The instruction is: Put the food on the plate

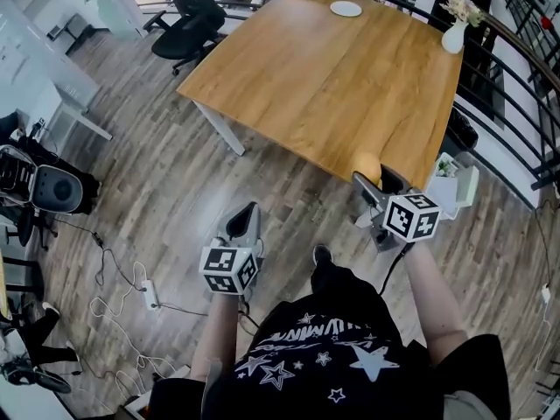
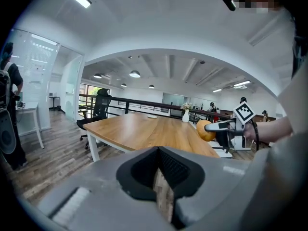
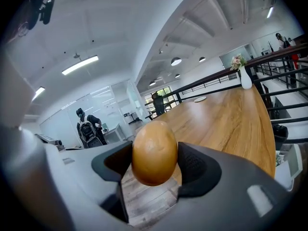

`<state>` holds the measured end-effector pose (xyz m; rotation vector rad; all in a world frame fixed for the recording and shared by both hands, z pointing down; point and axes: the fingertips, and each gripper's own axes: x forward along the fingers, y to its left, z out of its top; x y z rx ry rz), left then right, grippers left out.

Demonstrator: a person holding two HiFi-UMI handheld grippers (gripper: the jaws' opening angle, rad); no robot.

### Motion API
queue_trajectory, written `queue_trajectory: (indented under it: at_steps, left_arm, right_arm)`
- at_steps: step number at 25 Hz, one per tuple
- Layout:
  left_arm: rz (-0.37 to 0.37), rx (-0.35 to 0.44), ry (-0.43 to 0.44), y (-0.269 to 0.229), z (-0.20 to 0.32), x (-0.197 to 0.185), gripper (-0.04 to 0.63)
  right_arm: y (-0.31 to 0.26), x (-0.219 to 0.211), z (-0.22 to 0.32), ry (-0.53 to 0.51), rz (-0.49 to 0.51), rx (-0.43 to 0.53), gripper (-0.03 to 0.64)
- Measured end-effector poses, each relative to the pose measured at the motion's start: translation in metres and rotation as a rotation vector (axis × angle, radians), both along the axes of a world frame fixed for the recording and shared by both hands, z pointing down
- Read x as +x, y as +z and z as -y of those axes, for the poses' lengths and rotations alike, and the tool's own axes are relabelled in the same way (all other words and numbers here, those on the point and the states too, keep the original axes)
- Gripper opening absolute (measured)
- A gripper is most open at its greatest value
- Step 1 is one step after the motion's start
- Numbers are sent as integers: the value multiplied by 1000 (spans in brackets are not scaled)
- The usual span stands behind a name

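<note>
The right tongs [image 1: 372, 175] are closed on the food [image 3: 154, 152], a smooth golden-brown thing with the shape of an egg. The two dark pads press on its two sides, and it stands upright between them. In the head view the food is in the air at the near edge of the table [image 1: 332, 86], close to the near right corner. It does not touch the wood.

The plate [image 1: 346, 9] is small and white. It lies at the far end of the table, well apart from the food, and nothing lies on it. A white vase [image 1: 454, 35] with pale flowers stands at the far right corner of the table, to the right of the plate.

The left tongs [image 2: 160, 153] are closed, with the two pads together and nothing between them. They are not over the table. They hang above the wooden floor [image 1: 166, 182] on the near side of it, to the left of the right tongs, and they point toward the table.

A black office chair [image 1: 188, 29] stands on the floor beside the far left corner of the table.
</note>
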<state>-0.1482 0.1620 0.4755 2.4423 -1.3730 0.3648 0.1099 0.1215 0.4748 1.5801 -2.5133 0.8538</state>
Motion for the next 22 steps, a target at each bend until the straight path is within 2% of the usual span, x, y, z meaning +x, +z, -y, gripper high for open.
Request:
queue_trajectory:
  at_steps: [9,15,22]
  left_arm:
    - [21,31,9,-15,87,47,2]
    - [34,42,11,-20,127,75,2]
    - [41,18,10,-20,145,76,2]
  right_arm:
    - [-9,57,78,11,11,13,299]
    - [-5,95,120,47,41,5,299]
    - [-2,99,141,45,55,-20,299]
